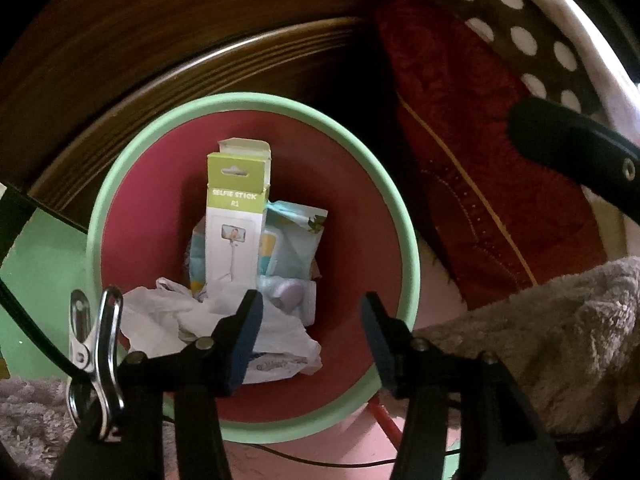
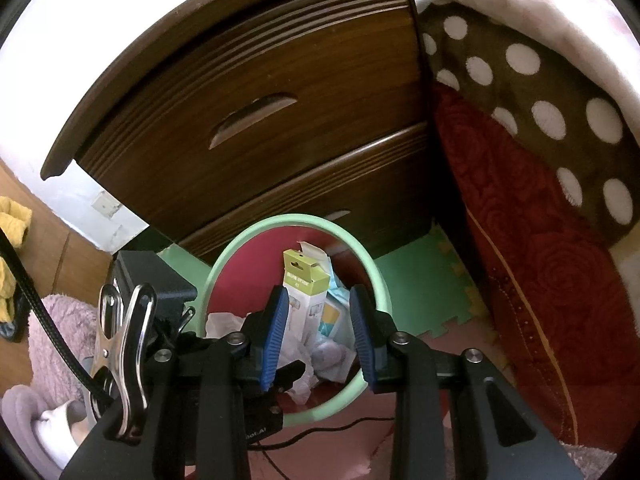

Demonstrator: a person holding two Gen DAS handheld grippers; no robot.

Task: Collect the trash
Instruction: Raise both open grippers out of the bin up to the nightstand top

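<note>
A red bin with a mint-green rim [image 1: 404, 216] stands on the floor; it also shows in the right wrist view [image 2: 224, 268]. Inside lie a green-and-white selfie stick box [image 1: 236, 216] [image 2: 306, 288], a wipes packet [image 1: 296, 236], crumpled white tissue [image 1: 160, 312] and a small white-lilac object [image 1: 288, 296]. My left gripper [image 1: 312, 320] is open and empty just above the bin's near side. My right gripper [image 2: 320, 336] is open and empty, higher above the bin, with the left gripper's body [image 2: 156, 284] below it.
A dark wooden chest of drawers [image 2: 260, 128] stands behind the bin. Red bedding [image 2: 540, 272] and a polka-dot blanket [image 2: 540, 92] hang at the right. A fluffy grey rug [image 1: 540, 340], green and pink foam mats [image 2: 420, 280] and a black cable [image 2: 320, 430] lie on the floor.
</note>
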